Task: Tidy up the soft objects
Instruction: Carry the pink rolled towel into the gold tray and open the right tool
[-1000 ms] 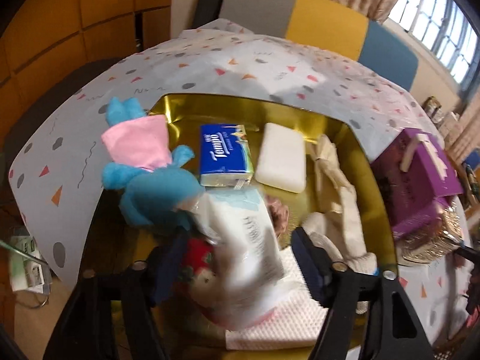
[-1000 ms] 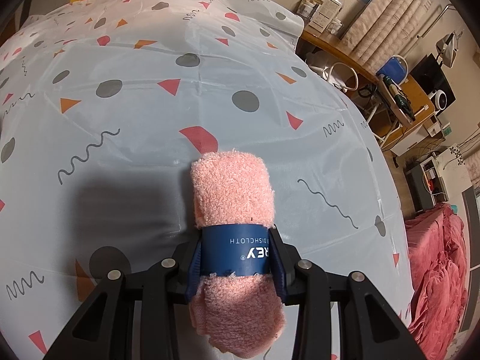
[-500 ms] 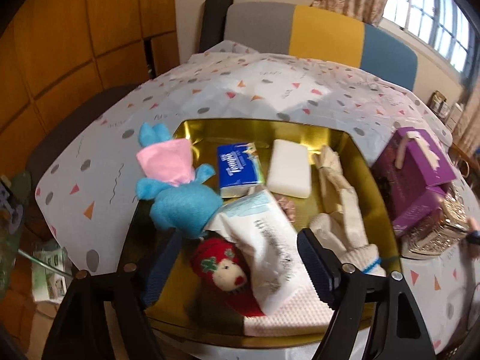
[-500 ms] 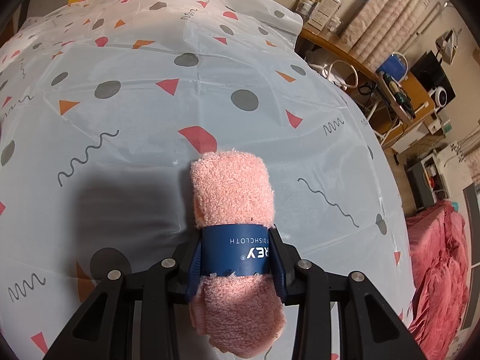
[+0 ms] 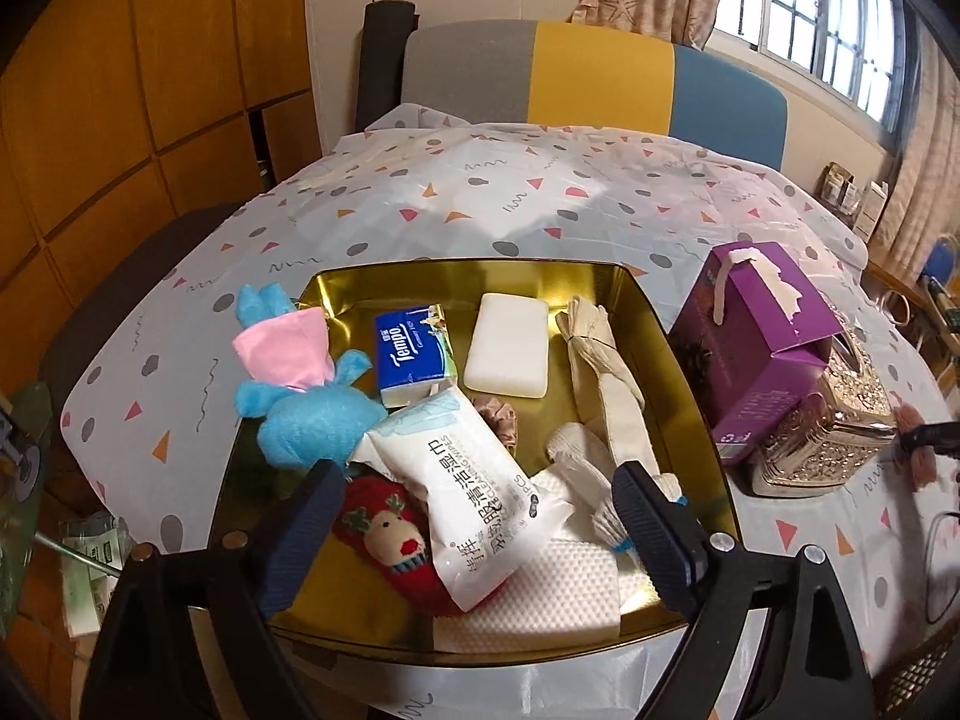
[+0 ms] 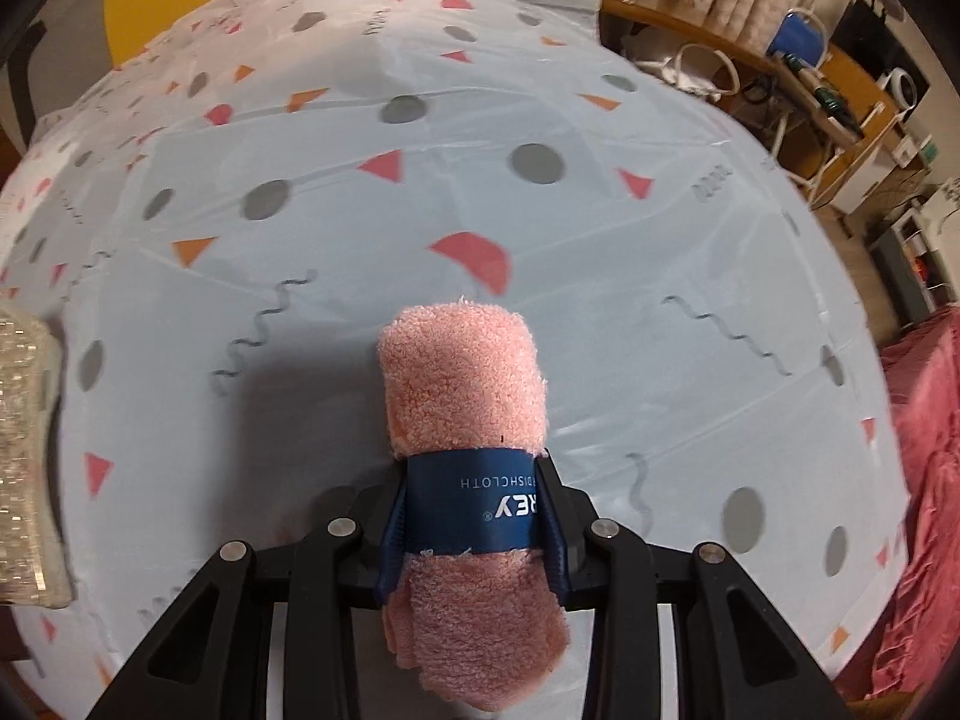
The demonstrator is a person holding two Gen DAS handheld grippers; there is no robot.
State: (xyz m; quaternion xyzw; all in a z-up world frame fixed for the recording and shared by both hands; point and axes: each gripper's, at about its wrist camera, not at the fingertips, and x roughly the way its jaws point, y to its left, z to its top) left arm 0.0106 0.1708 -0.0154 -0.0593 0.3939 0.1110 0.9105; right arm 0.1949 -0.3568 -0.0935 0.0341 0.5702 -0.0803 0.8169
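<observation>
Left wrist view shows our left gripper (image 5: 474, 516) above the near edge of the gold tray (image 5: 654, 324), its jaws opening with nothing pressed between the pads; the wet-wipes pack (image 5: 462, 498) lies loose in the tray below them. We judge that pack is already placed.

On the right wrist view our right gripper (image 6: 474, 525) is clamped on the pink rolled dishcloth (image 6: 465, 384) at its blue paper band, over bare tablecloth (image 6: 600, 240) well away from the tray. We take carrying this roll as the step in hand. Next it needs to travel to the tray and go down in a free patch, likely the bare gold floor by the far rim.

The tray holds a Tempo tissue pack (image 5: 411, 354) and a white sponge block (image 5: 509, 345) toward the far side, beige gloves (image 5: 606, 372) along the right wall, a reindeer sock (image 5: 396, 546) and a white dimpled cloth (image 5: 540, 594) at the near edge. A blue plush toy (image 5: 300, 396) drapes over the left rim. Outside, just beside the tray's right wall, stands a purple box (image 5: 750, 348).
</observation>
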